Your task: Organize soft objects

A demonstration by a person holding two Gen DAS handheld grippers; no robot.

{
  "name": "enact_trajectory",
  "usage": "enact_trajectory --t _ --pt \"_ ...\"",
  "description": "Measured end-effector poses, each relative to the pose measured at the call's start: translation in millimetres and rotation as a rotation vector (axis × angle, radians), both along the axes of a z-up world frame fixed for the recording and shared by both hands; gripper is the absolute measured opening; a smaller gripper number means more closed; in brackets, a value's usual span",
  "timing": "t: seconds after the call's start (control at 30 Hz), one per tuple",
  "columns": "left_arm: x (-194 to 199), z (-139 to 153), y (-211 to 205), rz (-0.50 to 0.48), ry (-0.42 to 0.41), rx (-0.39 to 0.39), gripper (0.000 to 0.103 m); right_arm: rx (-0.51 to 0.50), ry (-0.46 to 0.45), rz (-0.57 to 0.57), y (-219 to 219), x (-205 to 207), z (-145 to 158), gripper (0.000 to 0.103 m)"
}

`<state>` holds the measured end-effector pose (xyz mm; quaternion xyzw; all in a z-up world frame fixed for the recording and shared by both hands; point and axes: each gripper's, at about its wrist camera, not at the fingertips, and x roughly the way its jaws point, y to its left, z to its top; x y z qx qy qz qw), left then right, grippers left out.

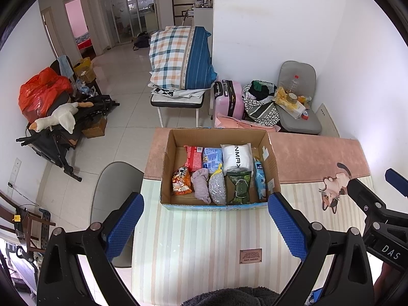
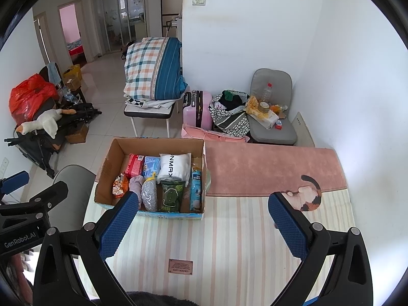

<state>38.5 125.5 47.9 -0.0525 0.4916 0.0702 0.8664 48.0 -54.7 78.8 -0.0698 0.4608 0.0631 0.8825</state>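
1. Two hand-held grippers are mine here: the left hand-held gripper (image 1: 205, 225) and the right hand-held gripper (image 2: 202, 225) both hover above the striped surface (image 1: 204, 234), each with its blue fingers spread wide and nothing between them.
2. Ahead of me, a cardboard box (image 1: 165, 168) sits open on the surface, its far side over the pink part of the cloth.
3. Inside the box, the back row holds a red packet (image 1: 193, 156), a blue patterned packet (image 1: 213, 158) and a white bundle (image 1: 237, 159) printed with black letters.
4. In the front row I see an orange snack bag (image 1: 181, 181), a lilac cloth (image 1: 201, 184), a silvery pouch (image 1: 217, 190), a green wipes pack (image 1: 239, 187) and a pale blue pack (image 1: 260, 179) standing against the right wall of the box.
5. From my left wrist view the box lies centred between the fingers, and my right hand-held gripper shows at the far right edge, over the cat picture (image 1: 332, 191) on the cloth.
6. From my right wrist view the box (image 2: 107, 173) sits off to the left; my left finger (image 2: 118, 225) overlaps its near wall and hides part of the lilac cloth (image 2: 135, 182).
7. Only the right wrist view shows the left hand-held gripper from the side, at the left edge beside a grey chair (image 2: 74, 186).
8. Both views catch a dark fuzzy fabric (image 1: 229, 297) at the bottom edge.
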Motion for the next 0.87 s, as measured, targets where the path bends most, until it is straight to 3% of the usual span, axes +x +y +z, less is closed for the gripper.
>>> enact_trajectory --t 0.87 --pt "8 13 2 -0.015 -0.025 0.013 0.100 -0.004 -0.003 0.003 -1 -1 4 0.103"
